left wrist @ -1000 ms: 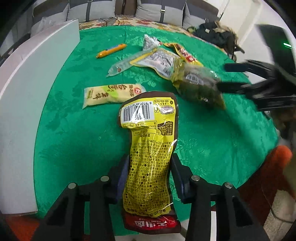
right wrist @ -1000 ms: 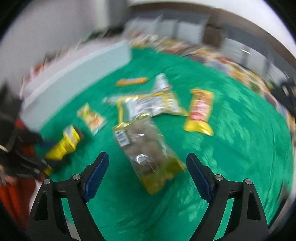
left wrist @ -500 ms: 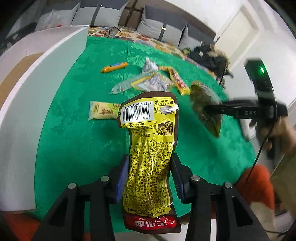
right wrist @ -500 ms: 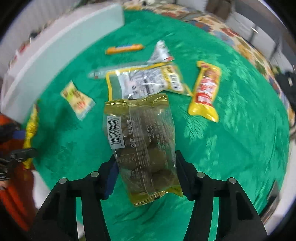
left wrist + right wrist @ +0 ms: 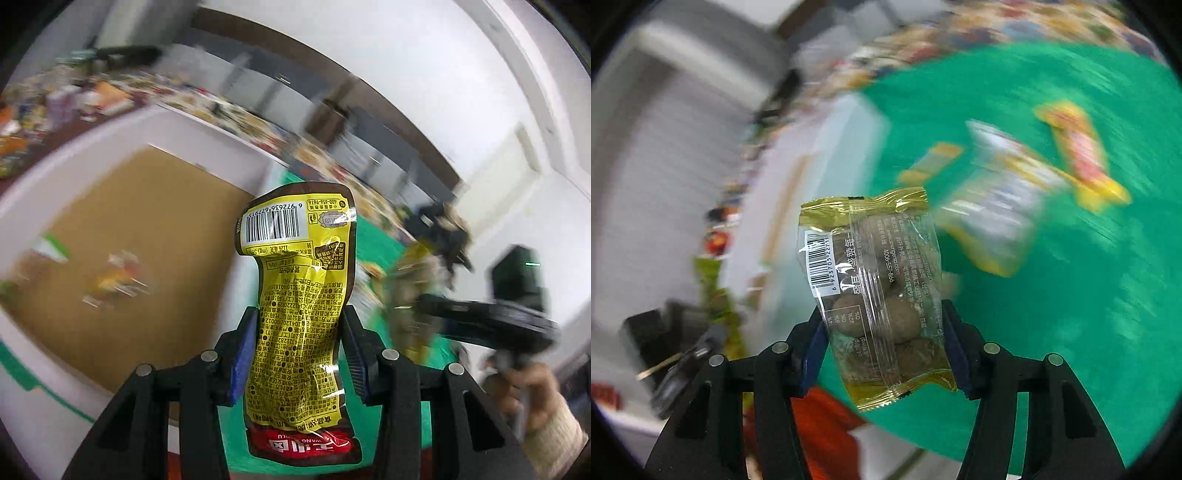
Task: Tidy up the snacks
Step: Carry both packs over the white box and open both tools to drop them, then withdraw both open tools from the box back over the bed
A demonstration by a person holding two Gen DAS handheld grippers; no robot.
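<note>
Two packets were held in the air: the left gripper had its fingers clamped on a yellow packet before a white box, the right gripper on a clear packet above the green tabletop.
</note>
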